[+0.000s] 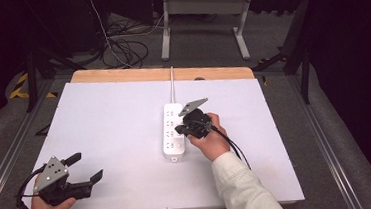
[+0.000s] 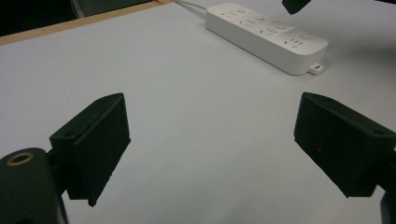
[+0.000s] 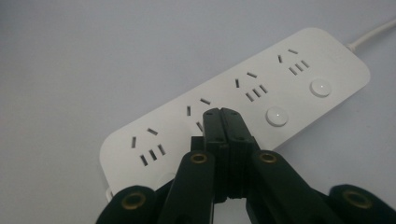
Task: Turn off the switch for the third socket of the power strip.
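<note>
right gripper view: right gripper (image 3: 223, 113), jaws pressed together with nothing between, tip over power strip (image 3: 243, 100). left gripper (image 1: 85, 167), jaws wide apart, near-left on table (image 1: 119, 119).

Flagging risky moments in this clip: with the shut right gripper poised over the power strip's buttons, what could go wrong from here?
1. The right gripper, fingers shut, sits over the second socket of the power strip; it could miss that socket's button.
2. The strip lies loose on the table, and the open left gripper is far off, so a push may slide it.
</note>
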Motion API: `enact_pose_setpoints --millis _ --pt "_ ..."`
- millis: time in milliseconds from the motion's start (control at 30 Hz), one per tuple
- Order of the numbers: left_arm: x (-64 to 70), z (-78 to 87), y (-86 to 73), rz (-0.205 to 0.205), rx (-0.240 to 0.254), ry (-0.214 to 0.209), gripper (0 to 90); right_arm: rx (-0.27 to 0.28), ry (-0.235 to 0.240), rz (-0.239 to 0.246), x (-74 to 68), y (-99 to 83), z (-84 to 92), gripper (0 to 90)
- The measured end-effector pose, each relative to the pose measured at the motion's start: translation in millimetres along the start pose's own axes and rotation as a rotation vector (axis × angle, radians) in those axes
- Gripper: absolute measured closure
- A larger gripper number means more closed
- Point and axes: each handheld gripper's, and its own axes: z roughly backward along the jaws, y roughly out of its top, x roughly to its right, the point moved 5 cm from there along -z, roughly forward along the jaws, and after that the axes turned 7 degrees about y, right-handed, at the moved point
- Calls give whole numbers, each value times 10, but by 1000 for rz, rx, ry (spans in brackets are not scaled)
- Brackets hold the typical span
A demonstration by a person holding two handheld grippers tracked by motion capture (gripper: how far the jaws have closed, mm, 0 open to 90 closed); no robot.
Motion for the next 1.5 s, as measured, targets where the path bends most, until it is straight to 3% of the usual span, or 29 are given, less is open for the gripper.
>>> enact_pose_setpoints --millis 500,1233,1500 --pt "1 -6 -1 1 -2 -1 110 -70 -44 3 53 -43 -147 900" --pt "3 -8 -2 -1 -4 0 110 -73 -79 42 29 -58 -191 900" --pt "10 -8 -3 3 -4 0 110 -81 -94 32 9 -59 -192 900"
